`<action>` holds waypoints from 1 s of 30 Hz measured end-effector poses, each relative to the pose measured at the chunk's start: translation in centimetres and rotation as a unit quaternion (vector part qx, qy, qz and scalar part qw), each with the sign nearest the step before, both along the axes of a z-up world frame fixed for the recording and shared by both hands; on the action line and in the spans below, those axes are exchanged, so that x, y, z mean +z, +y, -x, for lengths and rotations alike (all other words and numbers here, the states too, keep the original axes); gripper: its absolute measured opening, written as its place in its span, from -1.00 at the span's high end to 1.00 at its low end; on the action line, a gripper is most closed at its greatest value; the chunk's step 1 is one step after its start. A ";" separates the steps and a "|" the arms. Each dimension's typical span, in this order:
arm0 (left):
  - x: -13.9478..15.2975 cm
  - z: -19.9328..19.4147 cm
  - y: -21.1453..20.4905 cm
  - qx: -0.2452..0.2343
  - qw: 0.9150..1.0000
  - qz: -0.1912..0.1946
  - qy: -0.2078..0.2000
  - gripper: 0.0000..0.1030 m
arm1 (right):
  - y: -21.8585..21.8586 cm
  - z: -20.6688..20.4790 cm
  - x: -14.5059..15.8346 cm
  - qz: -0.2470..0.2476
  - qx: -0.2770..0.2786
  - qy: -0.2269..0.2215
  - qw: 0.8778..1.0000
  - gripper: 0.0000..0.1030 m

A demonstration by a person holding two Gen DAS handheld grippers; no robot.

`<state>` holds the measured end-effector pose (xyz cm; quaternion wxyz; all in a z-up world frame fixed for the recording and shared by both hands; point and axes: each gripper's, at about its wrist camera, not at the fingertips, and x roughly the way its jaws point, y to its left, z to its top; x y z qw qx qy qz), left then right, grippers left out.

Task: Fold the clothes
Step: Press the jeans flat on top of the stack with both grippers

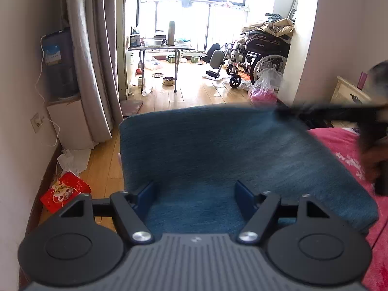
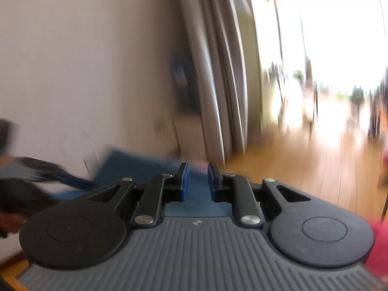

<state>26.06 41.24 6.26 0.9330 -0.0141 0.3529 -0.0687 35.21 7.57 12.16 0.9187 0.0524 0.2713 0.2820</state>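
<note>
A folded blue garment (image 1: 218,150) lies flat on the pink bedsheet (image 1: 339,145), its left part reaching past the bed's edge over the floor. My left gripper (image 1: 195,191) hovers just over the near part of the garment, jaws wide apart and empty. The right gripper (image 1: 373,131) is a dark blur at the right edge, beyond the garment's far right corner. In the smeared right wrist view, the right gripper (image 2: 197,177) shows a narrow gap between its blue pads with nothing in it. The blue garment (image 2: 135,165) lies below and to the left.
Wooden floor (image 1: 184,92) stretches beyond the bed. On it stand a wheelchair (image 1: 262,55), a folding table (image 1: 160,47) and a pink plastic bag (image 1: 264,89). Left are grey curtains (image 1: 97,72), a water dispenser (image 1: 60,65) and a red box (image 1: 64,191). A cream nightstand (image 1: 349,92) is at right.
</note>
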 end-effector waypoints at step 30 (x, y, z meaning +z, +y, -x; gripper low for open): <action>2.3 7.6 -4.2 -0.031 0.989 -0.141 -0.013 -0.41 | 2.2 14.8 -0.2 0.077 0.076 -0.002 0.994 0.73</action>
